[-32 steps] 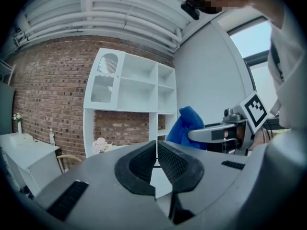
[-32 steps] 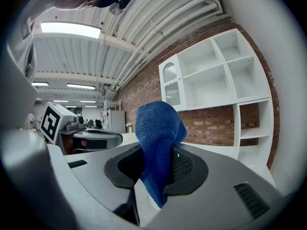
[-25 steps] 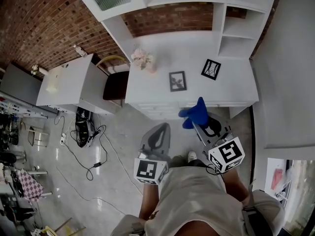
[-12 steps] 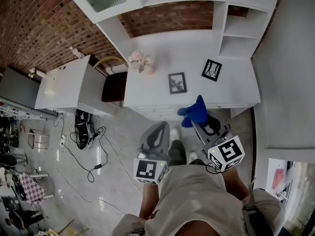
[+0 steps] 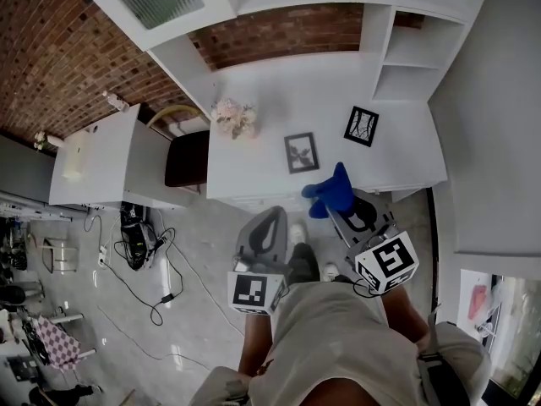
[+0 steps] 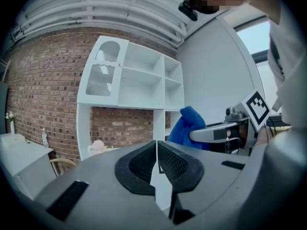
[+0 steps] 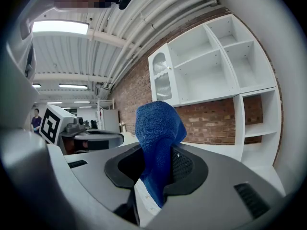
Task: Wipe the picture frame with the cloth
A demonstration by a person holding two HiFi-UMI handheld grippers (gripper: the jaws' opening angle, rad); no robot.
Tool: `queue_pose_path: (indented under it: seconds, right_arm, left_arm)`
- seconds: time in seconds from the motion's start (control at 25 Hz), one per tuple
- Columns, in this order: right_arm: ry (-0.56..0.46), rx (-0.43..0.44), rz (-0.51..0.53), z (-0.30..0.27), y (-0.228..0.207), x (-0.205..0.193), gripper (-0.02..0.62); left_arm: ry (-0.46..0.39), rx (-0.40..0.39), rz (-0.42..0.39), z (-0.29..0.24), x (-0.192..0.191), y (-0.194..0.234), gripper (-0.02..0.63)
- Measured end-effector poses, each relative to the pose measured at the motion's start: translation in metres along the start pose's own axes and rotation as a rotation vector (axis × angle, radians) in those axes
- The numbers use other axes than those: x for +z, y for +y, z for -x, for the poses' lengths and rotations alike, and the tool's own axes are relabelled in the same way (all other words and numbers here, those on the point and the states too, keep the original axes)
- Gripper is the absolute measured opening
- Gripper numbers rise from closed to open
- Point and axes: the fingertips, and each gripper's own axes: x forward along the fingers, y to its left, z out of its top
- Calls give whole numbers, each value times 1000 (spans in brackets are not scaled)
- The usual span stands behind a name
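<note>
- Left gripper [image 6: 156,158]: jaws closed pad against pad with nothing between them. It is held over the floor close to the person, short of the desk.
- Right gripper [image 7: 156,164]: clamped on the blue cloth [image 7: 158,123], which stands up out of the jaws in a bunched fold. In the head view the cloth overlaps the near edge of the white desk [image 5: 254,163].
- Near picture frame [image 5: 302,152]: on the desk close to its near edge, just beyond the cloth and slightly to its left. Its long axis runs near to far. Whether it lies flat or stands propped cannot be told.
- Second picture frame [image 5: 362,126]: farther back and to the right, turned at an angle and apart from the first. The task sentence does not settle which frame is meant.
- Approach, as a judgement: the right gripper is the nearer tool to both frames. For the near frame the cloth needs to travel forward and a little left. The left gripper is free to steady the frame.
- Flowers [image 5: 234,117]: at the left of the desk, well apart from both frames.
- Shelf unit [image 5: 406,49]: at the far right, behind the desk.
</note>
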Motion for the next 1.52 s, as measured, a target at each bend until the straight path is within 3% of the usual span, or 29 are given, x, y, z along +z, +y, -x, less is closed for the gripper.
queue_pose_path:
  seconds: [0.4,0.68,1.52]
  right_arm:
    - [31,-60,-17,-65,-21,1,107]
    - [91,-119,-41,-106,-39,-12,107]
    - [306,-222,-126,-177,-83,-90,110]
  left_arm:
    - [-4,-35,4,-47,-6,58,9]
    - [30,-105,2,-84,-21,87,9]
    - [197,-311,17,-166,-111,138,9]
